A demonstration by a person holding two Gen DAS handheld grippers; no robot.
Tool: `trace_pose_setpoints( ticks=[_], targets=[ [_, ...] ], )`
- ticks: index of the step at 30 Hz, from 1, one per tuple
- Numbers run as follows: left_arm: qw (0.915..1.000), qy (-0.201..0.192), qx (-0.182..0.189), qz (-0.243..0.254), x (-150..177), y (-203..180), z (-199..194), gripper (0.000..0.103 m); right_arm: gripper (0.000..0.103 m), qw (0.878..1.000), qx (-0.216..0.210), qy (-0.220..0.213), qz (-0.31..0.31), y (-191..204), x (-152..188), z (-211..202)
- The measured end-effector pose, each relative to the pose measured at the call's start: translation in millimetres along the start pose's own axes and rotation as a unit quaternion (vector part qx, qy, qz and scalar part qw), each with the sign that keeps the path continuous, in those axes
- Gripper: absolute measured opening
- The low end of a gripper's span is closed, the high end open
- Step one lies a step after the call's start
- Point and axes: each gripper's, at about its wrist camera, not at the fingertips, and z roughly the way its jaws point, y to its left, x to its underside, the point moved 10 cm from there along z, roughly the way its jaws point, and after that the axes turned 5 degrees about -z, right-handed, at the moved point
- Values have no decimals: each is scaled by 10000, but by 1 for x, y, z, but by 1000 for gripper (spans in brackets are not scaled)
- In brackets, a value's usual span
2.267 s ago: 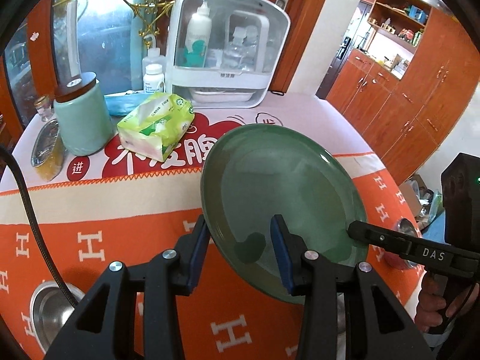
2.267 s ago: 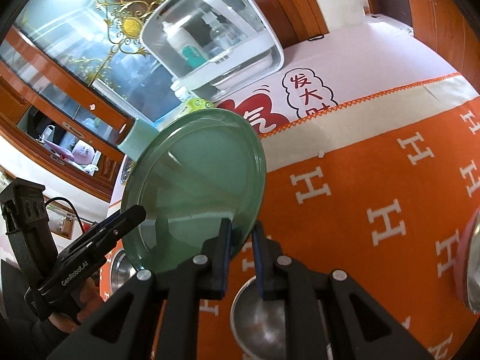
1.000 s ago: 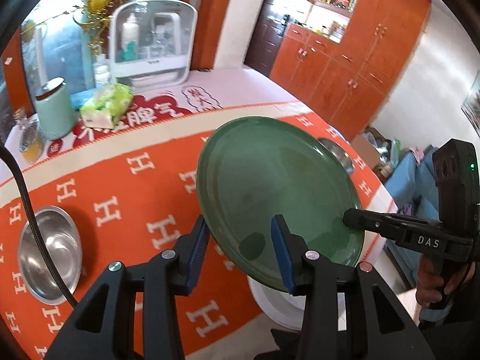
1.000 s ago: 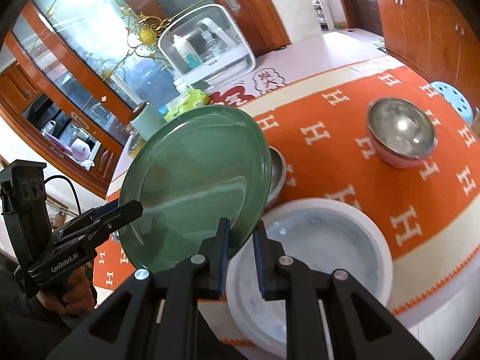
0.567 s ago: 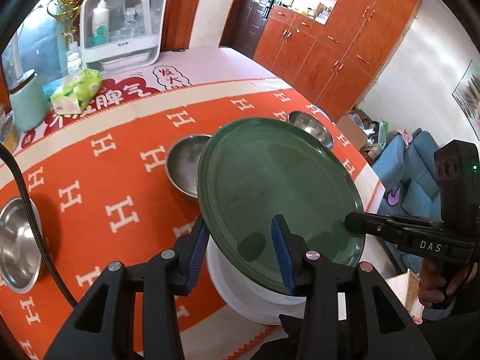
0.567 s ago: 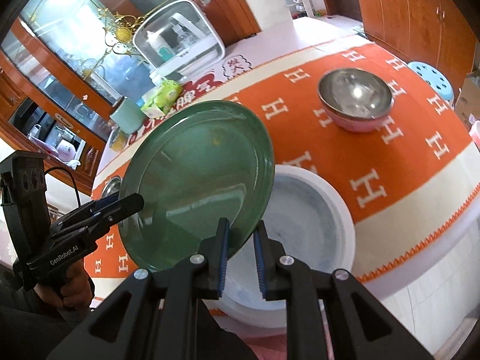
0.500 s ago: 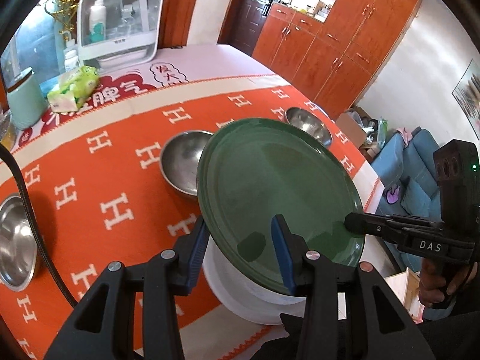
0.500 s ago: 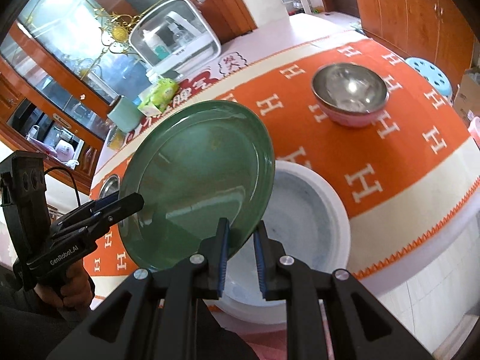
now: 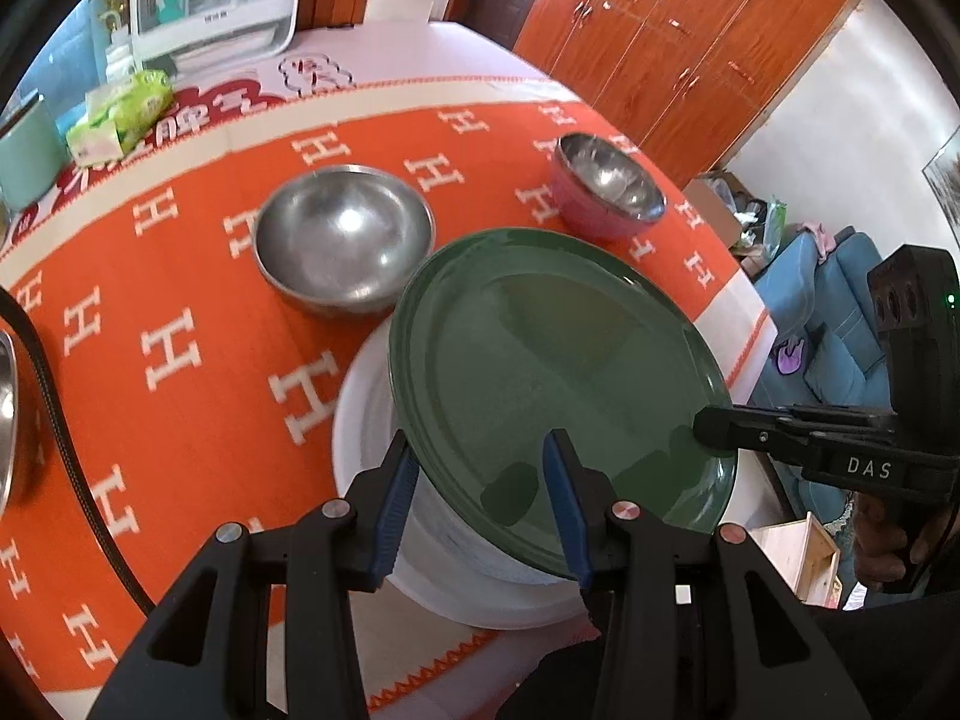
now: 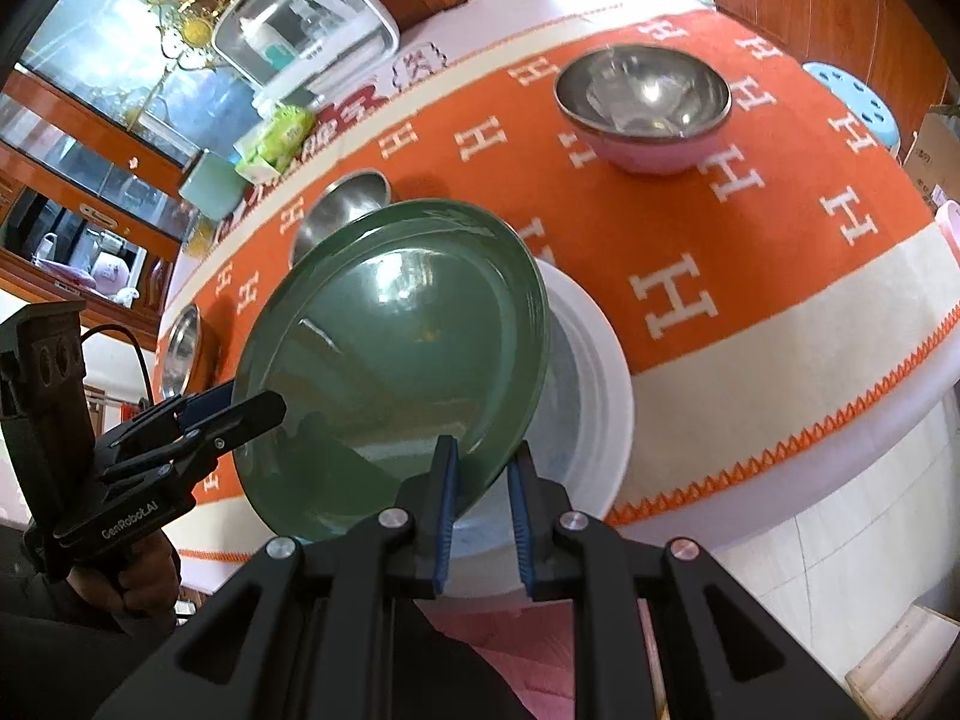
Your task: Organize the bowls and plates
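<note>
Green plate gripped both sides by hand-held grippers, tilted above white plate.

Legible markings: "DAS" in pale letters on the side of the right gripper, seen from the left wrist; "GenRobot.AI" on the body of the left gripper, seen from the right wrist. White letter "H" repeated across the orange tablecloth. Red Chinese characters near its far edge, unreadable.
</note>
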Motion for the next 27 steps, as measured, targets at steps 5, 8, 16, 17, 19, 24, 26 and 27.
trace_pose_setpoints(
  ticks=[5, 8, 16, 17, 19, 24, 26, 27],
  targets=[
    [9995, 221, -126, -198, 13, -1, 15, 41, 18, 9990, -67, 417, -156, -9, 8, 13],
    [9983, 335, -202, -421, 20, 3, 22, 41, 18, 9975, -118, 621, -323, -10, 11, 19],
    [9934, 484, -559, -874, 35, 8, 33, 41, 20, 9901, -170, 1075, -889, -13, 13, 33],
    [9928, 486, -586, -927, 37, 10, 34, 41, 20, 9888, -174, 1123, -970, -12, 14, 34],
    [9907, 486, -670, -1083, 41, 12, 36, 41, 22, 9854, -212, 1226, -1162, -11, 14, 37],
    [9856, 457, -806, -1413, 48, 15, 38, 41, 24, 9761, -162, 1430, -1628, -8, 15, 44],
    [9836, 435, -885, -1510, 49, 15, 38, 41, 25, 9726, -143, 1473, -1792, -6, 14, 45],
    [9823, 416, -925, -1572, 50, 15, 38, 41, 26, 9704, -138, 1490, -1896, -5, 13, 45]
  ],
)
